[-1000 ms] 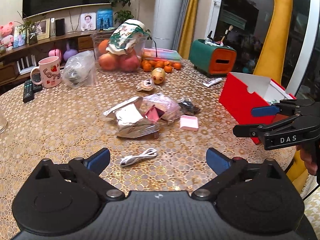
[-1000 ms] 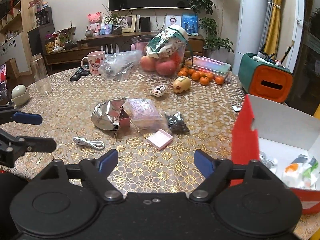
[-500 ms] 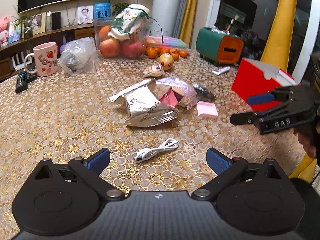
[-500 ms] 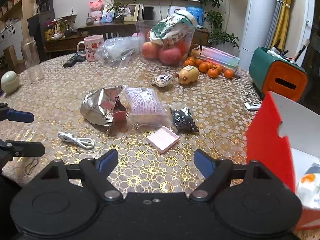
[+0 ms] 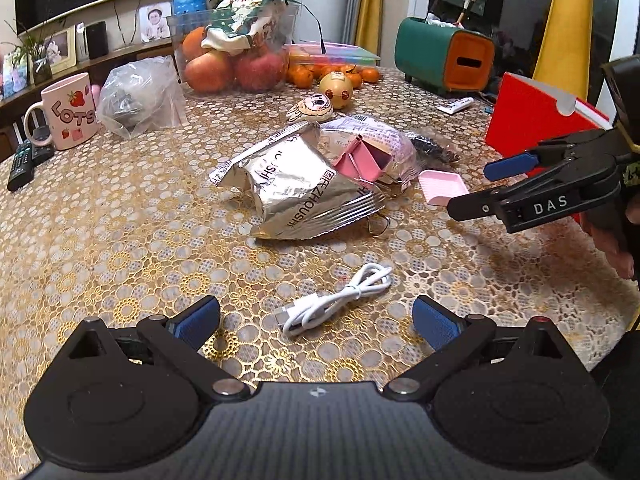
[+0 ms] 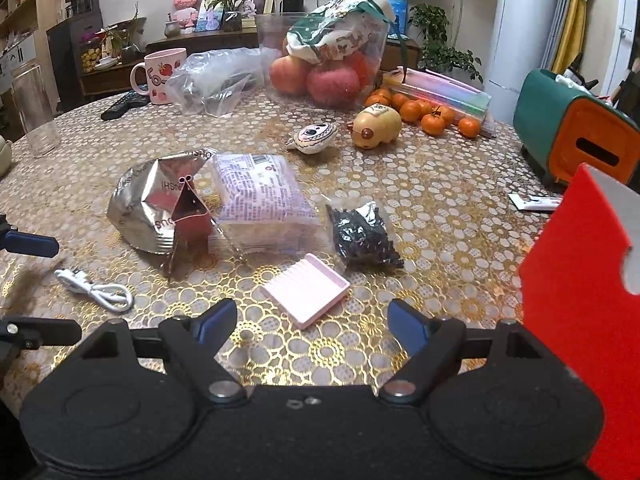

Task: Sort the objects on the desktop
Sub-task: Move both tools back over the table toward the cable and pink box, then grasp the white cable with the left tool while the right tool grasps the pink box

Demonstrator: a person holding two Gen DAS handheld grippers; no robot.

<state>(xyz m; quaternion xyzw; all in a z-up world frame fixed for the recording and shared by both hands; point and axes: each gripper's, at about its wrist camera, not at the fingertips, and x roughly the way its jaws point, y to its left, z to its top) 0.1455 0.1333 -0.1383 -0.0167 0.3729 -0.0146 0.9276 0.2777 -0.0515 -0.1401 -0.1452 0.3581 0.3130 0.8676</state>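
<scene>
Behind the white cable (image 5: pixel 336 298) lies a silver bag (image 5: pixel 304 188), the pink tray (image 6: pixel 306 289) right of it. Left gripper (image 5: pixel 316 316) hovers near the cable, wide open; right gripper (image 6: pixel 310 320), also open, floats by the tray

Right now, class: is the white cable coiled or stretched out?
Coiled: the white cable lies looped in a loose bundle on the table.

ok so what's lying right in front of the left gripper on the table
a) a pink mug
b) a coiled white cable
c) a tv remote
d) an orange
b: the coiled white cable lies on the table just ahead of the open left gripper, between its fingers, not held.
</scene>
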